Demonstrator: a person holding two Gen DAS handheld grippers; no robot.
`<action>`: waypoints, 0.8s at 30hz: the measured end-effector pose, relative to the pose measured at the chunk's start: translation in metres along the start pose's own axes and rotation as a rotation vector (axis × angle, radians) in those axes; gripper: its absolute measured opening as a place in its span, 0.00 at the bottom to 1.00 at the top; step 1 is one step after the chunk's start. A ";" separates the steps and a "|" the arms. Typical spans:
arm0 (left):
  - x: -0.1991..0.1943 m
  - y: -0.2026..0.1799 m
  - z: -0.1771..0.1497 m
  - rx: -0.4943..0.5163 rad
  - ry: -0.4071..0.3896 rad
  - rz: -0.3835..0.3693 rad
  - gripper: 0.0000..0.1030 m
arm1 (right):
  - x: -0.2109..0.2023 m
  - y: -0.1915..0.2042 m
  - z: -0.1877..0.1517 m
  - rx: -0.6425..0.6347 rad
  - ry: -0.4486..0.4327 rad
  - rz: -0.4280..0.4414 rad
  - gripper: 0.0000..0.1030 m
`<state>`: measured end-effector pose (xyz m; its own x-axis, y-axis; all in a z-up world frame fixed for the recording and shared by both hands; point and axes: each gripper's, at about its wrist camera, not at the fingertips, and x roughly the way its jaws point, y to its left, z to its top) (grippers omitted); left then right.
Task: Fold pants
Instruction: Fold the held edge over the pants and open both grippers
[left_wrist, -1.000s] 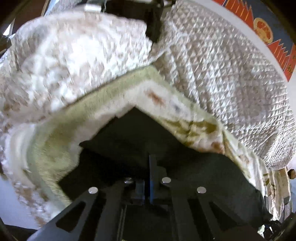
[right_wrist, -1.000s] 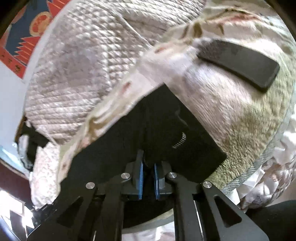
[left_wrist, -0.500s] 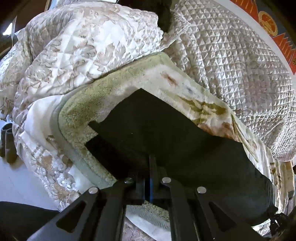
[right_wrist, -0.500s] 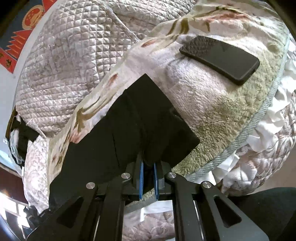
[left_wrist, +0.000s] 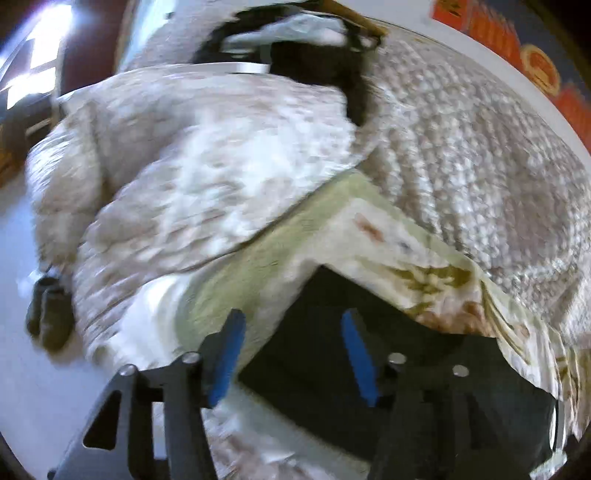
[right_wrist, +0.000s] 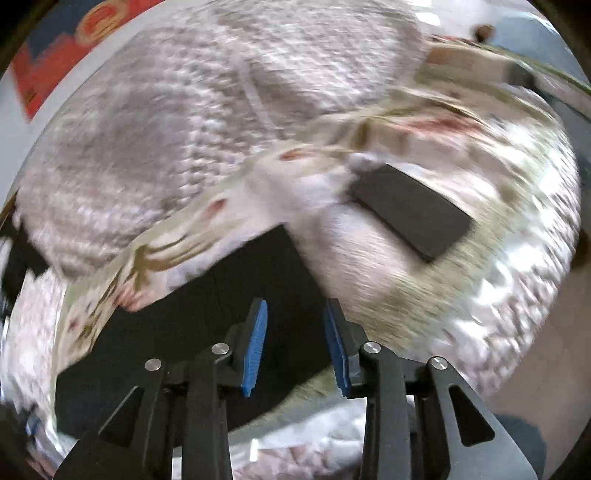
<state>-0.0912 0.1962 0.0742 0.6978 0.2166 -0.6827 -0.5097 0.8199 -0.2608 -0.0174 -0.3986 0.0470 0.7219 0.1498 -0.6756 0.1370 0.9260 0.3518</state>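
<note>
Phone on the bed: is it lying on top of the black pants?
No, the phone lies on the fuzzy blanket, off to the side of the black pants.

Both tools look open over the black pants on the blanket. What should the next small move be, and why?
Probably back both tools away. The left tool and right tool have just been opening; neither pinches the pants, which lie flat on the blanket, so this fold looks released.

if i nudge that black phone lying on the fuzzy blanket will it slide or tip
The black phone looks flat and rigid, so it probably won't tip or roll. The fuzzy blanket under it is plush and uneven, so a push would likely drag rather than glide. It lies on a slope, so it may creep downhill.
</note>
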 end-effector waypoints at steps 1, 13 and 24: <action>0.009 -0.008 0.003 0.028 0.021 -0.021 0.64 | 0.006 0.007 0.001 -0.018 0.017 0.020 0.32; 0.119 -0.053 0.016 0.247 0.189 0.135 0.67 | 0.096 0.093 0.005 -0.278 0.149 0.131 0.32; 0.120 -0.060 0.020 0.272 0.057 0.164 0.11 | 0.107 0.080 0.007 -0.257 0.110 0.056 0.32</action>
<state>0.0336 0.1833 0.0214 0.5845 0.3338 -0.7395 -0.4547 0.8896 0.0422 0.0755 -0.3113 0.0076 0.6436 0.2271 -0.7309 -0.0879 0.9706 0.2242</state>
